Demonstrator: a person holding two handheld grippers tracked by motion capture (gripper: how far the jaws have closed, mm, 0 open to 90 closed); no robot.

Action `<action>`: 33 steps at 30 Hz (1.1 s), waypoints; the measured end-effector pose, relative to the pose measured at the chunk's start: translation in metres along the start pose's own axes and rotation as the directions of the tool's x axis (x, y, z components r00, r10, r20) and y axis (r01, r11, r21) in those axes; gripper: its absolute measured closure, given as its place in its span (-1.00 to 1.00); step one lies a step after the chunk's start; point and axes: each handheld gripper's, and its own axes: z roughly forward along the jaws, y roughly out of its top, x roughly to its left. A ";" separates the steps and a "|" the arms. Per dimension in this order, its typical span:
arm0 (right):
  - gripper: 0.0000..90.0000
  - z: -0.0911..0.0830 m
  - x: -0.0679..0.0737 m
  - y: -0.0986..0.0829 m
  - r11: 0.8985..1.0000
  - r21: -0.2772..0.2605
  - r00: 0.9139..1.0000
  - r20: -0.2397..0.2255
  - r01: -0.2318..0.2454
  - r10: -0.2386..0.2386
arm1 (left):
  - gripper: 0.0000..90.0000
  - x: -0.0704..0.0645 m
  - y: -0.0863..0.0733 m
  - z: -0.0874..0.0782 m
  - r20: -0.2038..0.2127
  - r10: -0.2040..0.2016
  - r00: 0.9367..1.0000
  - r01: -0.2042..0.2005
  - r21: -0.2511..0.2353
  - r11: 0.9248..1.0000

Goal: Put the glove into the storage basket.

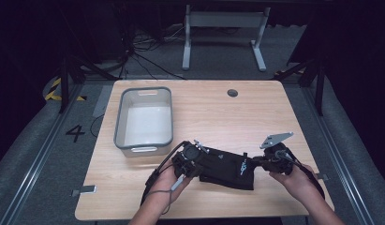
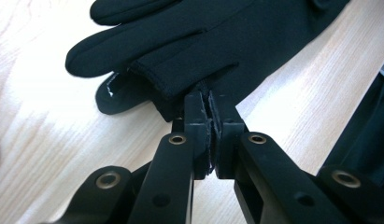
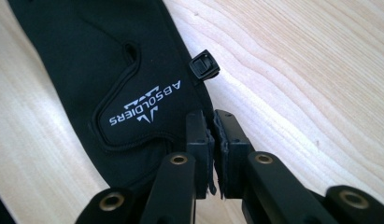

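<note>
Farthest left stands a grey bin (image 1: 144, 120), empty, toward the far left of the table (image 1: 213, 112). Just near of it our left hand-held gripper (image 1: 196, 158) is clenched on the black glove (image 1: 226, 168), its jaws pinching a fold of fabric beside a rolled hem, as the left gripper view shows. The glove lies flat across the near middle of the table, stretched between our two hands. It looks light, thin and limp, so we judge it will sag and bunch wherever it is unsupported; a hem or seam edge gives the surest bite. At the right, our right hand-held gripper (image 3: 213, 135) is nipped on the glove's edge below the white logo (image 3: 145, 103), just near of a small plastic clip (image 3: 204, 65).
</note>
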 end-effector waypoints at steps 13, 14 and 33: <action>0.89 0.012 -0.010 0.003 1.000 0.014 1.000 -0.007 -0.008 0.009 | 0.93 -0.004 -0.001 0.010 0.010 -0.004 1.000 0.003 0.032 0.999; 0.89 0.012 -0.010 0.003 1.000 0.014 1.000 -0.007 -0.008 0.009 | 0.93 -0.004 -0.001 0.010 0.010 -0.004 1.000 0.003 0.032 0.999; 0.85 0.020 -0.012 -0.001 0.998 0.046 0.999 -0.038 -0.035 0.036 | 0.93 0.005 -0.002 0.028 0.048 -0.021 0.999 0.015 0.118 0.993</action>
